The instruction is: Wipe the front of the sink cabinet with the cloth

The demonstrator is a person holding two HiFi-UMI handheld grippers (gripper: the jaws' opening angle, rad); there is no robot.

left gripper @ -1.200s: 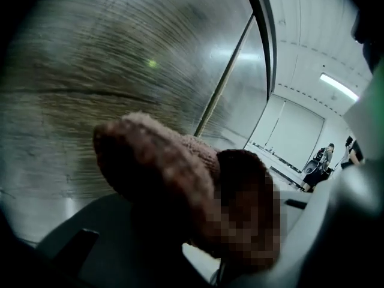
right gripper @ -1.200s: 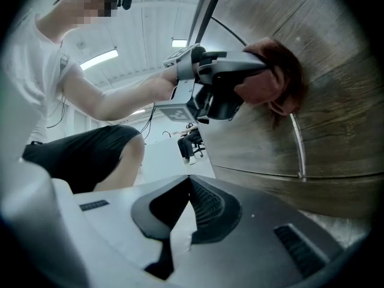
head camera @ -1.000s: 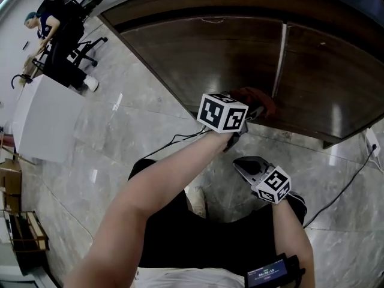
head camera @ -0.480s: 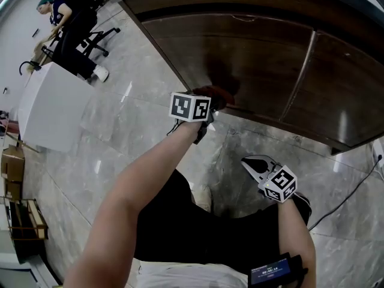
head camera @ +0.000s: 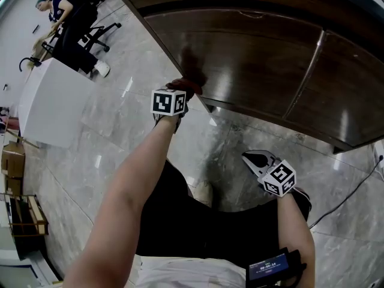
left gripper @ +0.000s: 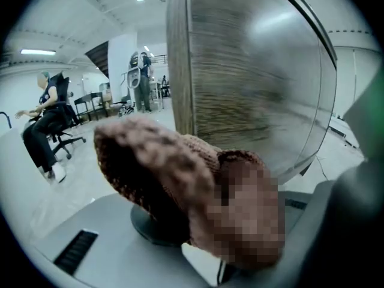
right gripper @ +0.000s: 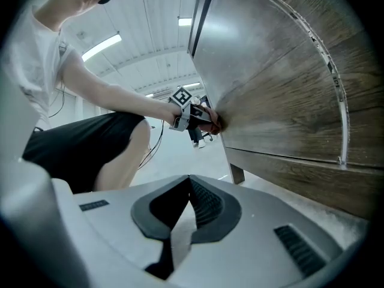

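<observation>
The dark wooden sink cabinet [head camera: 264, 59] fills the top of the head view, its two doors meeting at a pale seam [head camera: 306, 77]. A reddish-brown knitted cloth [head camera: 187, 86] is pressed against the cabinet's lower left corner, with my left gripper [head camera: 182, 93] shut on it. In the left gripper view the cloth [left gripper: 162, 167] bulges out over the jaws, right beside the cabinet's edge [left gripper: 180, 71]. My right gripper [head camera: 257, 158] hangs low over the floor, apart from the cabinet, jaws shut and empty [right gripper: 191, 185]. Its camera shows the left gripper [right gripper: 187, 116] at the cabinet face [right gripper: 282, 101].
The floor [head camera: 150, 155] is grey marble tile. A white block [head camera: 48, 110] stands at the left, with a seated person on an office chair [head camera: 72, 26] beyond it. Cardboard boxes [head camera: 11, 167] sit at the far left edge. A black cable [head camera: 354, 182] runs across the floor at right.
My left gripper has carried the cloth leftwards along the cabinet's lower front, from near the door seam to the left corner. The right gripper has barely moved.
</observation>
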